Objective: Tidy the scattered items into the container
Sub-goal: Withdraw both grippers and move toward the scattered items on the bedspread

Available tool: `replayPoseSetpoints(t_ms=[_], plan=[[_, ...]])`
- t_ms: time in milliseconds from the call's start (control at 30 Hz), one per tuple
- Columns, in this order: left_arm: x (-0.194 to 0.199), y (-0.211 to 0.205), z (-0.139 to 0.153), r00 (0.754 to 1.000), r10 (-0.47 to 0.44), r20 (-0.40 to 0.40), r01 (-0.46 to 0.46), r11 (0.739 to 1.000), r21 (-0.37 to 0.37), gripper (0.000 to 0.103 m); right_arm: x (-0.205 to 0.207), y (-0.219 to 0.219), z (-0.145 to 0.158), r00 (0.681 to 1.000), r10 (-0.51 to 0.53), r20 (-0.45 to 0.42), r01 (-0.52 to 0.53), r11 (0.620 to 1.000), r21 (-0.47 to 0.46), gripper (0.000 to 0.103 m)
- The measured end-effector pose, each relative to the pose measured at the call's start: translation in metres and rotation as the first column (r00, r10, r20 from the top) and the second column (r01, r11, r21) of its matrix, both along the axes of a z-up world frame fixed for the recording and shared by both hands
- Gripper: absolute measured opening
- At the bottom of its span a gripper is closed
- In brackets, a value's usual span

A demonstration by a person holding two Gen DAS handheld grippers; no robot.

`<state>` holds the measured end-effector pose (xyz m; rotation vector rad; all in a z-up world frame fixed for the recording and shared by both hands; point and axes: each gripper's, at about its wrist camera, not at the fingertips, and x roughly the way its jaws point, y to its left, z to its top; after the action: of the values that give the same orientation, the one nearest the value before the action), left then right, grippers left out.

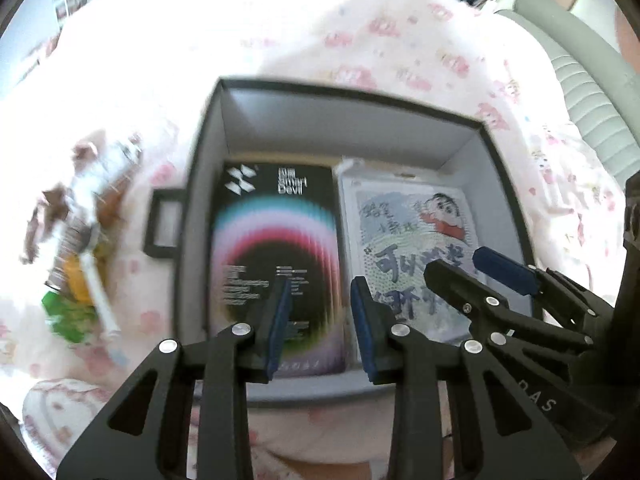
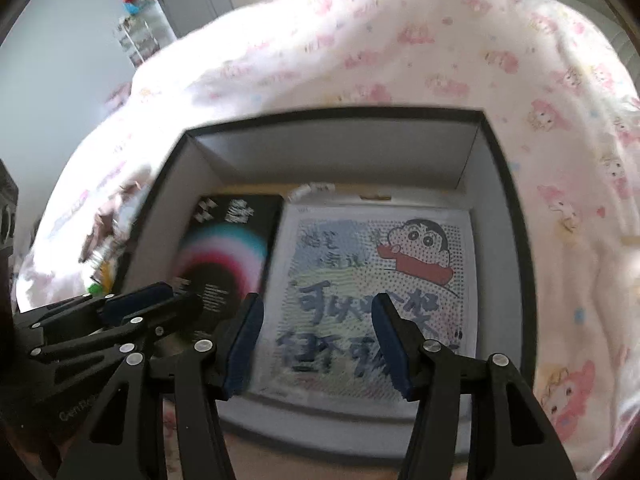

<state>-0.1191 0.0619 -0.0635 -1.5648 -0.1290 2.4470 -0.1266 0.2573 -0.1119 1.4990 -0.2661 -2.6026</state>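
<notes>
Above the box (image 1: 208, 152), both empty, parted grippers (image 1: 320, 320) (image 2: 316, 344) may snag what look like snack packets (image 1: 80, 248) at nine o'clock

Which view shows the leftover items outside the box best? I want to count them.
The left wrist view: the leftover items lie in the open on the bedsheet, left of the box, though blurred. The right wrist view shows only a blurred sliver beside the box wall.

- Box (image 1: 200, 184): black rim, grey inside, open, on the bed.
- Black pack (image 1: 276, 240) and cartoon card (image 1: 404, 232): flat, side by side inside.
- Scattered packets (image 1: 80, 240): left of box, blurred.
</notes>
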Motion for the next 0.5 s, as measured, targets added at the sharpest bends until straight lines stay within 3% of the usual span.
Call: replayPoseSetpoints(t_ms=[133, 200, 500], plan=[[0.005, 0.014, 0.005, 0.997, -0.026, -0.072, 0.024, 0.999, -0.027, 0.030, 0.025, -0.010, 0.028, 0.999, -0.011, -0.046, 0.010, 1.000, -0.019, 0.053], [0.026, 0.001, 0.025, 0.995, -0.036, -0.098, 0.033, 0.999, -0.032, 0.030, 0.034, -0.016, 0.039, 0.998, -0.017, -0.066, 0.016, 1.000, -0.010, 0.053], [0.044, -0.005, 0.033, 0.986, -0.045, -0.161, 0.037, 0.998, -0.050, 0.030, 0.069, -0.051, 0.079, 0.990, 0.002, -0.145, 0.004, 0.999, 0.042, 0.053]])
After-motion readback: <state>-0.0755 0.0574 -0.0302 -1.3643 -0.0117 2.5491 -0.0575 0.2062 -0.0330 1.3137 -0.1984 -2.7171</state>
